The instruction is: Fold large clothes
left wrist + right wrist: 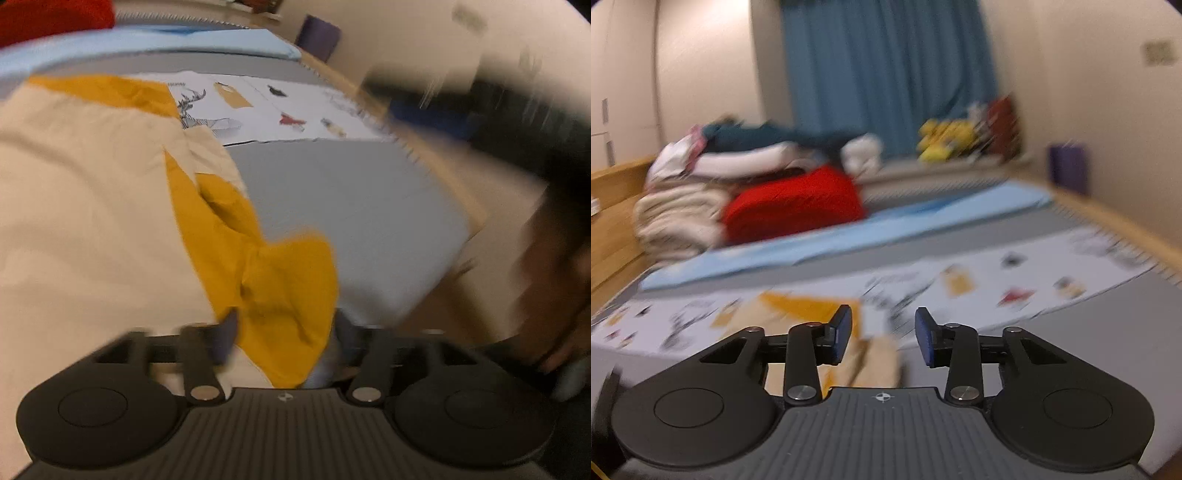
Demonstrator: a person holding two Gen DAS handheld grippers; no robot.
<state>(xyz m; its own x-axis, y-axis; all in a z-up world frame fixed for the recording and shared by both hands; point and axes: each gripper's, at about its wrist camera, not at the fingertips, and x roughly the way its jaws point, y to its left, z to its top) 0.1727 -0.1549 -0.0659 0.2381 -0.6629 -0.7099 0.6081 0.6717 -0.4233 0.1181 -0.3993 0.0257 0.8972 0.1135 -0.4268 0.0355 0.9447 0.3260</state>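
A cream garment [85,221] with mustard-yellow sleeves lies spread on the grey bed sheet [332,192]. One yellow sleeve [280,280] is bunched at its right edge and reaches down between the fingers of my left gripper [284,332]. Those jaws stand wide apart and the pads do not clamp the cloth. In the right wrist view, my right gripper [883,338] is open just above a cream and yellow part of the garment [879,362]. Nothing is gripped between its blue pads [842,332].
A white printed cloth [997,280] and a light blue mat [849,229] lie further back on the bed. A red item [790,206] and a pile of folded clothes [683,210] sit at the far left. A person's arm [546,277] is at the right. The wooden bed frame [613,221] borders the mattress.
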